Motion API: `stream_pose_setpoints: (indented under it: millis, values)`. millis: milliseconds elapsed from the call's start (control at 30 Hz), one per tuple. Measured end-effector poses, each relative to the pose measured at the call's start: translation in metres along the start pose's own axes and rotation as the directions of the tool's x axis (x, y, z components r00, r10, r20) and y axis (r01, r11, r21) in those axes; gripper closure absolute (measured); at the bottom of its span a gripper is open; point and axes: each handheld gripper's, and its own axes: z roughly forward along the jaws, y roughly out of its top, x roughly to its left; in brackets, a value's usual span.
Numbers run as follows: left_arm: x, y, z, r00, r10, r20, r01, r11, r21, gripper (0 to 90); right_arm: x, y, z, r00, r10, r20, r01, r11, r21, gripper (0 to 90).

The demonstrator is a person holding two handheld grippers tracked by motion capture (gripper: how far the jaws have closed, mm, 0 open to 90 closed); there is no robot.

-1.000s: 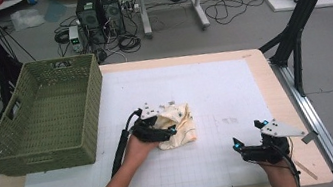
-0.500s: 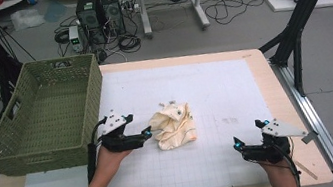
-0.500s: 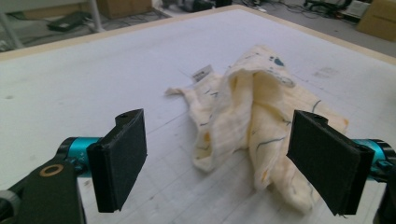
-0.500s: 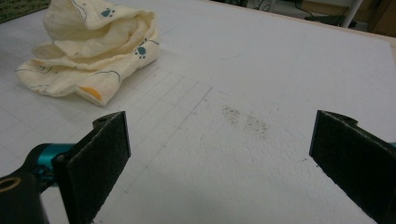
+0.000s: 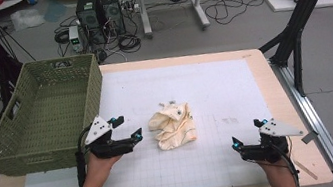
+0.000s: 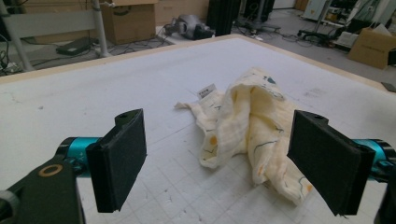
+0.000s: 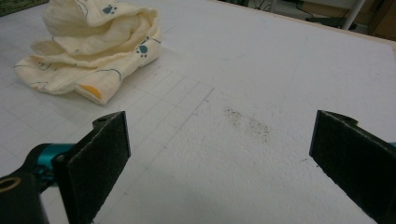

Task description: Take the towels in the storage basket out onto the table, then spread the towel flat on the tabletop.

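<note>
A workshop floor strewn with cables, computer towers and cardboard boxes surrounds a wooden table [image 5: 278, 106] covered by a white gridded mat [image 5: 214, 91]. A crumpled cream cloth [image 5: 173, 125] printed with small paw marks lies near the middle of the mat, its small white tag [image 6: 206, 89] sticking out on the far side. A green woven basket [image 5: 42, 118] stands at the table's left edge, well apart from the cloth.

The left gripper [image 5: 127, 130], held just beside the basket's near corner, points at the cloth with its jaws spread wide and nothing between them. The right gripper [image 5: 246, 137] rests low at the near right of the mat, its jaws likewise wide apart and empty, aimed toward the cloth from a distance.

The cloth looks light, thin and limp, likely to sag and unfold when lifted rather than hold its shape. It is neither fragile nor slippery. A raised fold on top of the heap, or the loose corner by the tag, seems the surest place to pinch.
</note>
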Motion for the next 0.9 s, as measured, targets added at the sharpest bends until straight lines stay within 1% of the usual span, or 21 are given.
stream_pose_setpoints:
  millis: [67, 100, 133, 200, 267, 333, 400, 467, 500, 600, 633, 700, 767, 833, 900]
  values:
    - [-0.001, -0.001, 0.002, 0.9999, 0.012, -0.005, -0.012, 0.9999, 0.013, 19.6, 0.000, 0.000, -0.002, 1.0000, 0.001, 0.005, -0.001, 1.000, -0.001, 4.4]
    - [-0.001, -0.002, 0.002, 0.9999, 0.010, -0.006, -0.010, 0.9999, 0.014, 19.6, 0.000, 0.000, -0.002, 1.0000, -0.003, 0.008, 0.003, 1.000, -0.002, 4.4]
    - [-0.001, -0.002, 0.002, 0.9999, 0.013, -0.003, -0.013, 0.9999, 0.011, 19.6, -0.001, 0.000, -0.002, 0.9999, -0.007, 0.009, 0.007, 1.000, -0.003, 4.4]
    - [-0.001, -0.002, 0.000, 0.9999, 0.016, -0.005, -0.016, 0.9998, 0.009, 19.7, -0.002, 0.000, -0.001, 0.9999, 0.004, 0.012, -0.004, 1.000, -0.004, 4.4]
    - [0.001, -0.001, -0.001, 0.9998, 0.016, -0.011, -0.016, 0.9998, 0.010, 19.7, -0.003, 0.000, 0.001, 0.9999, 0.003, 0.013, -0.003, 1.000, -0.001, 4.4]
    - [0.001, 0.000, -0.002, 0.9995, 0.009, -0.029, -0.009, 0.9999, 0.010, 19.8, -0.002, 0.000, 0.001, 0.9998, -0.015, 0.012, 0.015, 1.000, 0.006, 4.4]
    - [0.001, 0.000, -0.004, 0.9995, 0.018, -0.026, -0.018, 0.9998, 0.004, 20.4, -0.002, 0.002, 0.001, 0.9997, -0.022, 0.014, 0.022, 1.000, 0.000, 4.4]
    - [0.002, 0.001, -0.006, 0.9995, 0.010, -0.030, -0.010, 0.9999, -0.001, 20.1, -0.003, 0.002, 0.001, 0.9999, -0.008, 0.015, 0.008, 1.000, -0.009, 4.4]
    - [0.003, 0.001, -0.007, 0.9994, 0.006, -0.033, -0.006, 1.0000, 0.000, 20.1, -0.003, 0.002, 0.001, 0.9999, 0.001, 0.013, -0.001, 1.000, -0.002, 4.4]
    - [0.003, 0.000, -0.008, 0.9993, 0.004, -0.037, -0.004, 1.0000, 0.003, 20.2, -0.002, 0.003, 0.001, 0.9998, -0.013, 0.015, 0.013, 1.000, 0.001, 4.4]
    - [0.002, 0.000, -0.009, 0.9993, 0.004, -0.037, -0.004, 1.0000, -0.001, 20.2, -0.002, 0.003, 0.001, 0.9997, -0.016, 0.018, 0.016, 1.000, -0.006, 4.4]
    - [0.003, 0.001, -0.010, 0.9994, 0.007, -0.032, -0.007, 1.0000, -0.003, 20.1, -0.003, 0.004, 0.001, 0.9998, -0.005, 0.019, 0.006, 1.000, -0.014, 4.4]
    - [0.004, 0.001, -0.010, 0.9993, 0.003, -0.037, -0.003, 1.0000, -0.004, 20.2, -0.003, 0.003, 0.002, 0.9999, -0.002, 0.017, 0.002, 1.000, -0.007, 4.4]
    - [0.004, 0.001, -0.010, 0.9992, -0.002, -0.039, 0.002, 1.0000, -0.004, 20.1, -0.003, 0.003, 0.002, 0.9998, -0.006, 0.018, 0.007, 1.000, -0.006, 4.4]
    - [0.003, 0.002, -0.010, 0.9995, -0.005, -0.033, 0.005, 1.0000, -0.007, 20.2, -0.003, 0.003, 0.001, 0.9998, -0.003, 0.020, 0.003, 1.000, -0.011, 4.4]
